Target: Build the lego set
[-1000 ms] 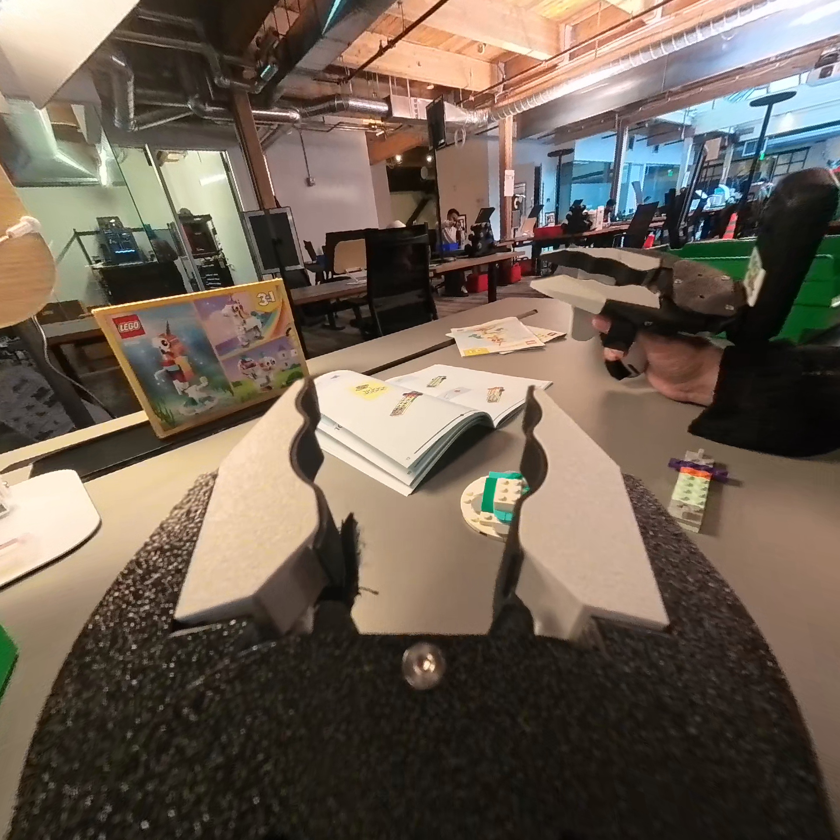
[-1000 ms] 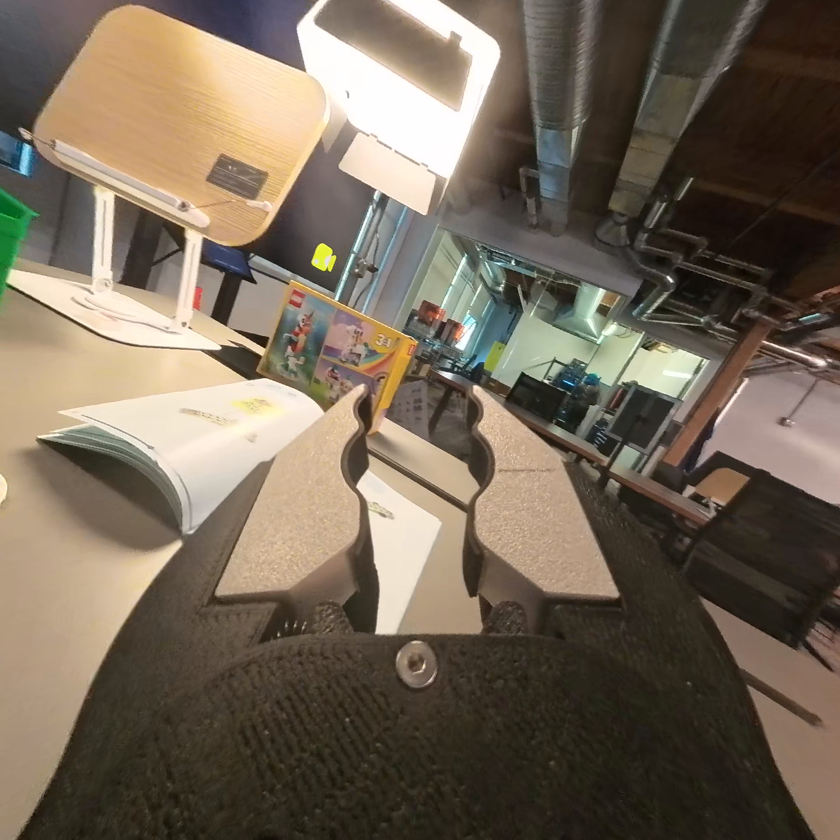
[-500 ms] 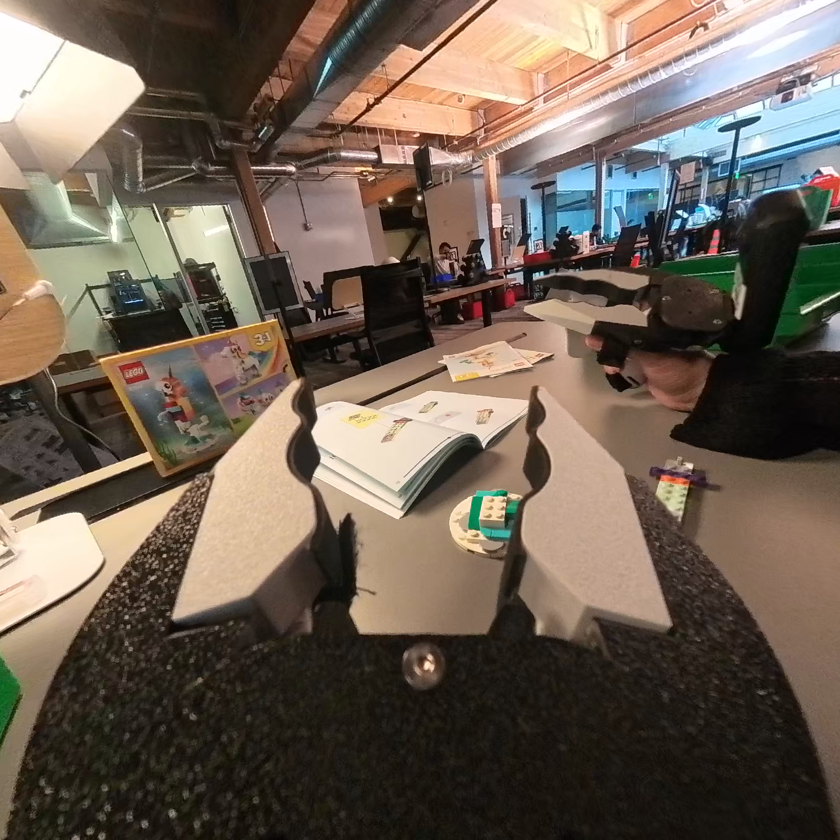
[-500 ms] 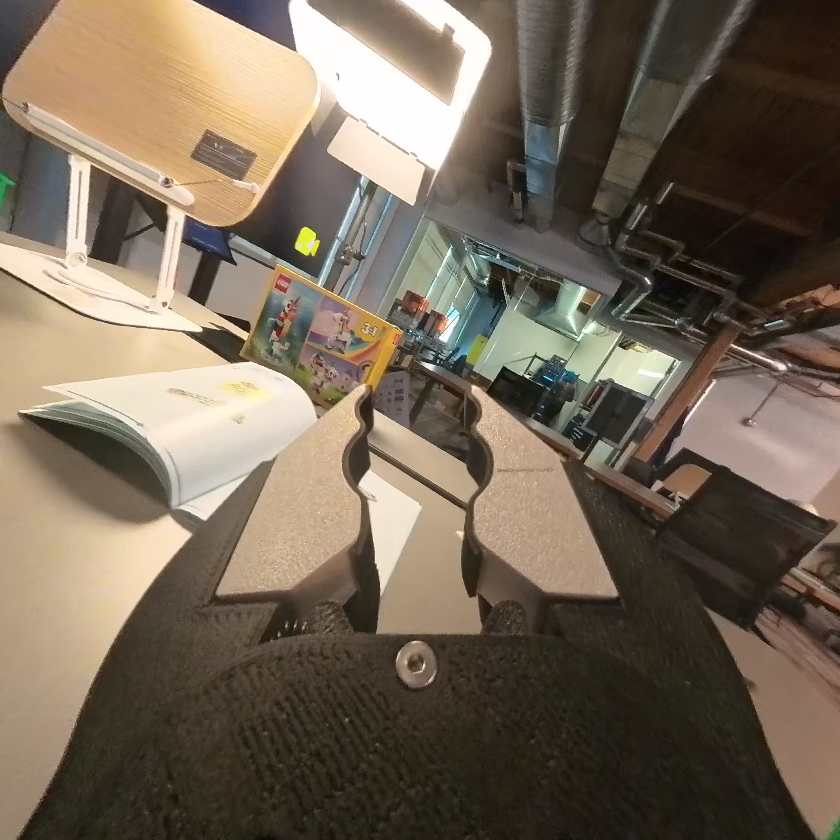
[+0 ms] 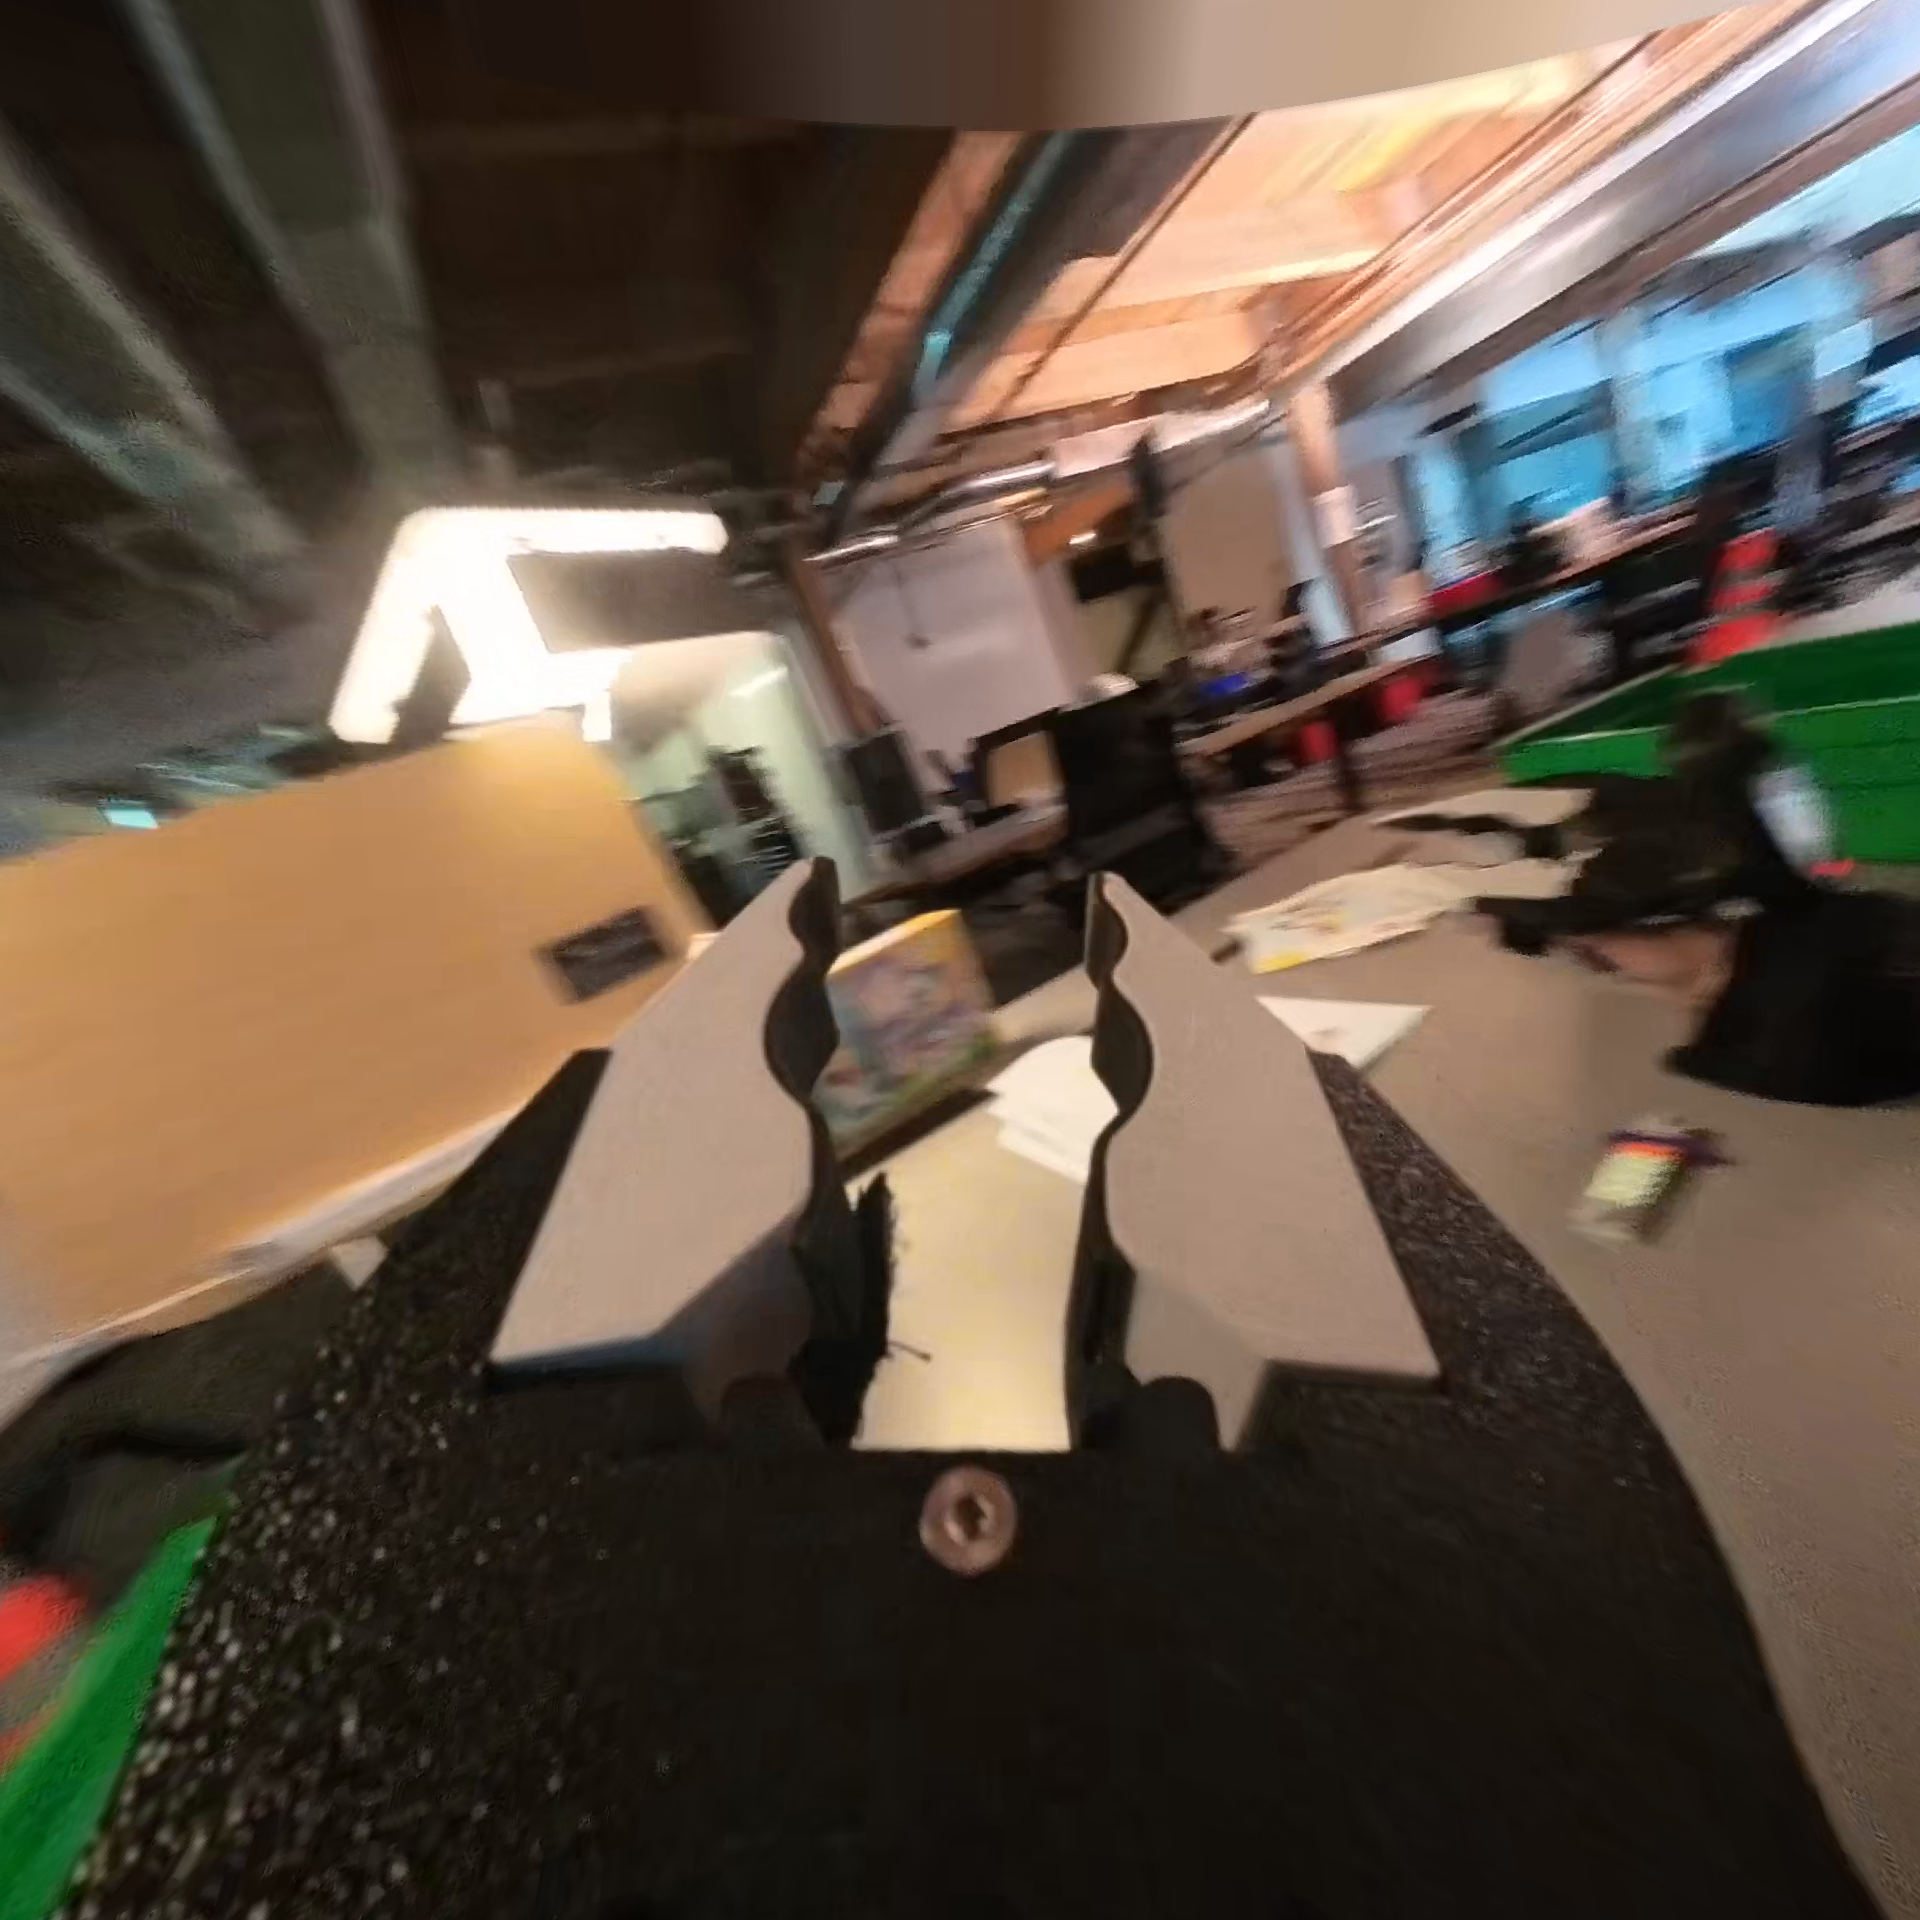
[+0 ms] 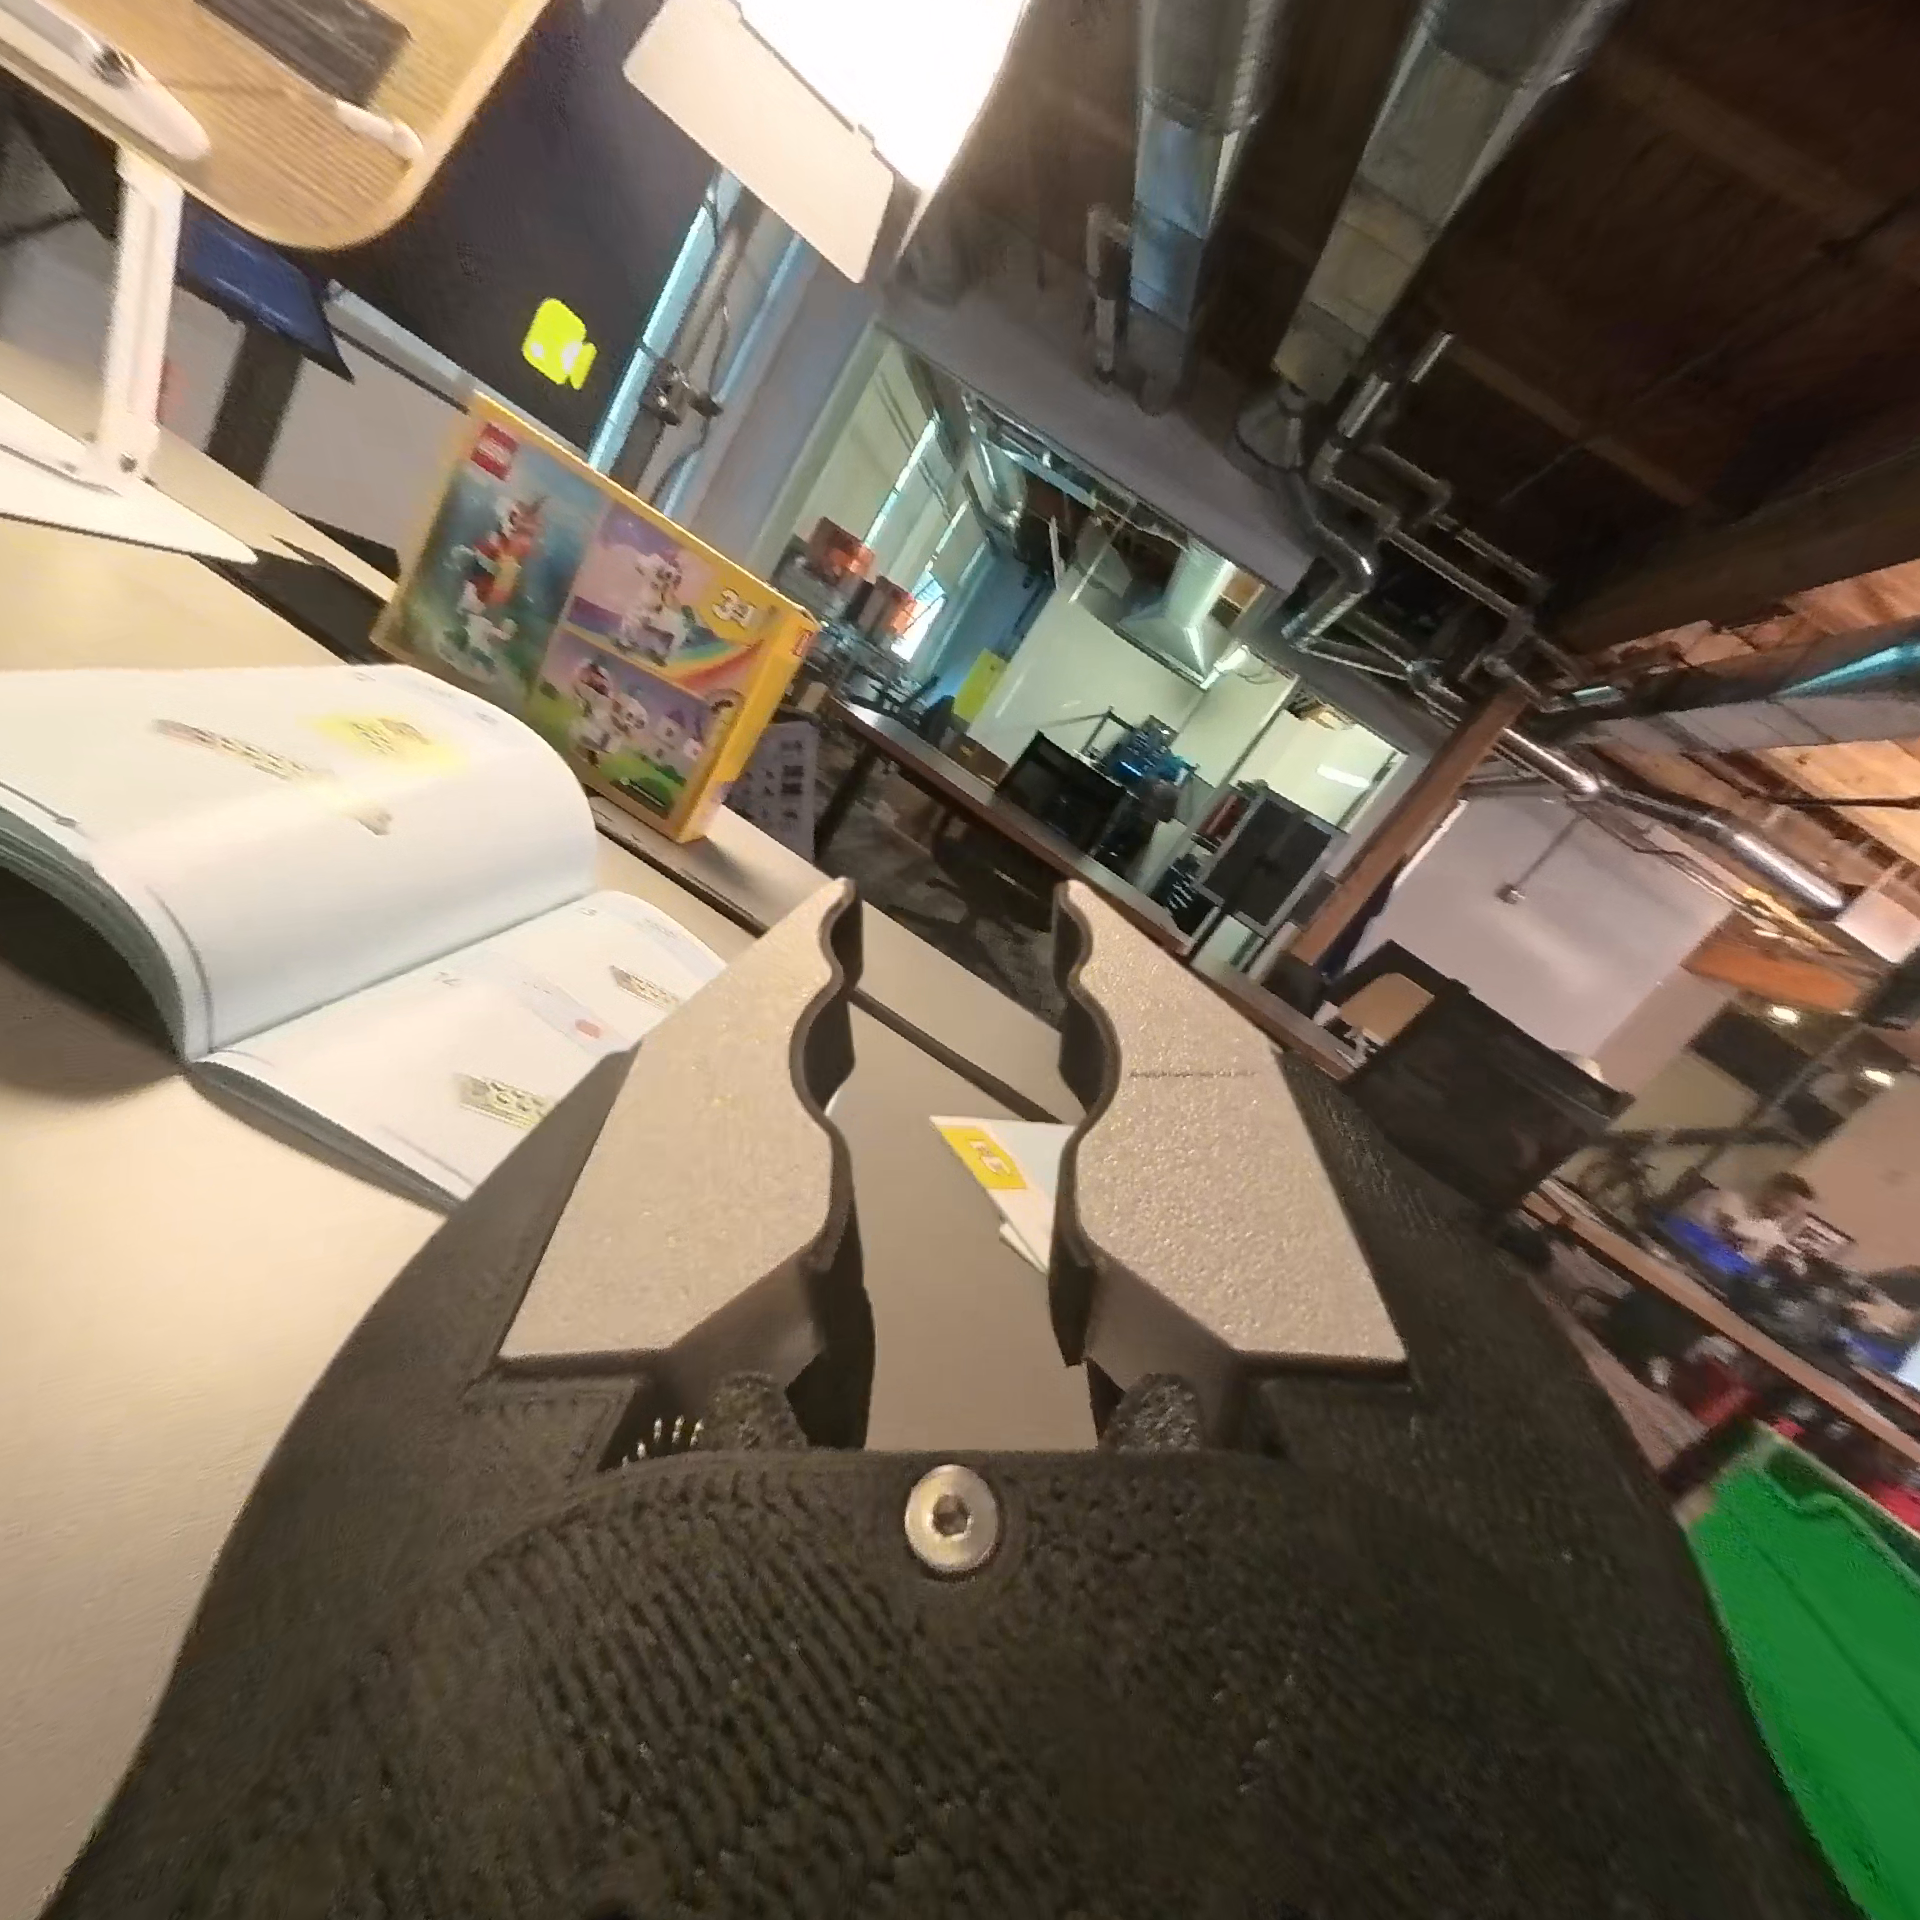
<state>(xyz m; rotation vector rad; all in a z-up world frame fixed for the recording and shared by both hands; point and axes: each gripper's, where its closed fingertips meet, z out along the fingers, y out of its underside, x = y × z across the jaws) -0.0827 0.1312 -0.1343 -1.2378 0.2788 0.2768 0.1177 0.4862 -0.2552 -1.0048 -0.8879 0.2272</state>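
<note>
The left wrist view is motion-blurred. My left gripper point(image 5: 958, 878) is open and empty, held above the grey table point(image 5: 1558, 1403), its jaws set fairly narrow. A small multicoloured brick strip point(image 5: 1636, 1179) lies on the table to its right. The lego box point(image 5: 904, 1023) stands beyond the fingers, with the open instruction booklet point(image 5: 1060, 1101) beside it. My right gripper point(image 6: 956, 899) is open and empty, low over the table, and shows dark farther off in the left wrist view point(image 5: 1704, 831). The box point(image 6: 592, 665) and booklet point(image 6: 291, 831) lie to its left.
A wooden book stand point(image 5: 312, 935) fills the left; it also shows in the right wrist view point(image 6: 260, 125). Green bins stand at the right point(image 5: 1766, 717), at the near left point(image 5: 62, 1714) and by the right gripper point(image 6: 1818, 1621). Loose leaflets point(image 5: 1340, 920) lie farther back, one under the right gripper point(image 6: 997, 1164). There is about 45 cm between the tips of the two grippers.
My left gripper has swung left and tilted up, its jaws have narrowed, and the round white brick plate has left its view. My right gripper has moved closer to the booklet and box.
</note>
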